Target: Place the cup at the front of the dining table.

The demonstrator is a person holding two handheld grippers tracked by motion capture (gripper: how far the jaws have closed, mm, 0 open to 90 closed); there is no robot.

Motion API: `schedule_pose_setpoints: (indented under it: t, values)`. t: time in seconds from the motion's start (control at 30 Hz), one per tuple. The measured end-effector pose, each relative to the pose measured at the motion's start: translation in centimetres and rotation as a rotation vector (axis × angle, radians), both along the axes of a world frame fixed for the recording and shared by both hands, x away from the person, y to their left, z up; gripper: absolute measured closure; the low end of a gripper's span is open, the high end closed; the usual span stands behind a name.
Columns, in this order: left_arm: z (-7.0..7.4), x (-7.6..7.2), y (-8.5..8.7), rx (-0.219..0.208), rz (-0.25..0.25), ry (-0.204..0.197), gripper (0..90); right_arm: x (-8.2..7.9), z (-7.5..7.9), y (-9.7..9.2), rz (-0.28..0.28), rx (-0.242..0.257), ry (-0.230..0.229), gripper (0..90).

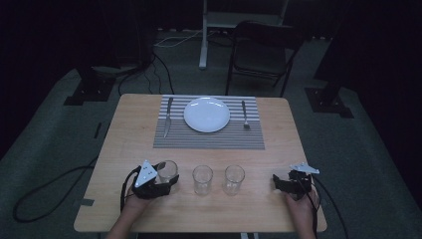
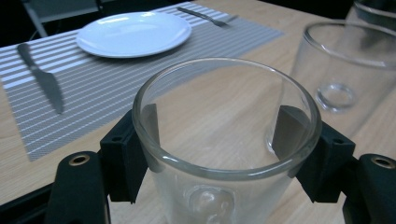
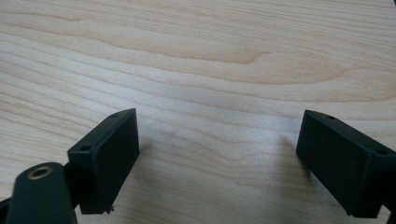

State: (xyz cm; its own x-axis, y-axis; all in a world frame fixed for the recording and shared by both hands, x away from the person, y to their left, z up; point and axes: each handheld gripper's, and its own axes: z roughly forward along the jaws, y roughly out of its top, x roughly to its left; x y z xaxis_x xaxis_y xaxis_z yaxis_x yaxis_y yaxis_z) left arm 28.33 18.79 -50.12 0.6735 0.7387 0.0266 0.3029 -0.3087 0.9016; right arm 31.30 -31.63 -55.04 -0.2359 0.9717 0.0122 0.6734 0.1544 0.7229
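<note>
Wooden surface (image 1: 124,129) in a dark room, chair (image 1: 261,50) beyond. Far centre: striped mat (image 1: 209,139) with plate (image 1: 207,114), knife (image 1: 168,117), fork (image 1: 245,115). Near: three glasses. Left claw (image 1: 166,175) pinching left glass (image 1: 167,171); right claw (image 1: 278,183) spread, near right.

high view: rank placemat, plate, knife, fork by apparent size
1. placemat, widest by far
2. plate
3. knife, slightly longer than the plate is wide, but far thinner
4. fork, shortest

All lie at similar depth, so the order should hold.
</note>
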Motion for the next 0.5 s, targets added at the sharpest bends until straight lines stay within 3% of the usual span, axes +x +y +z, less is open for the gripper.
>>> schedule_pose_setpoints:
  t: [0.5]
  values:
    - [1.4,1.6,-0.1,0.027,0.072,0.012,29.4,0.0,0.0,0.0,0.0,0.0,0.0,12.8]
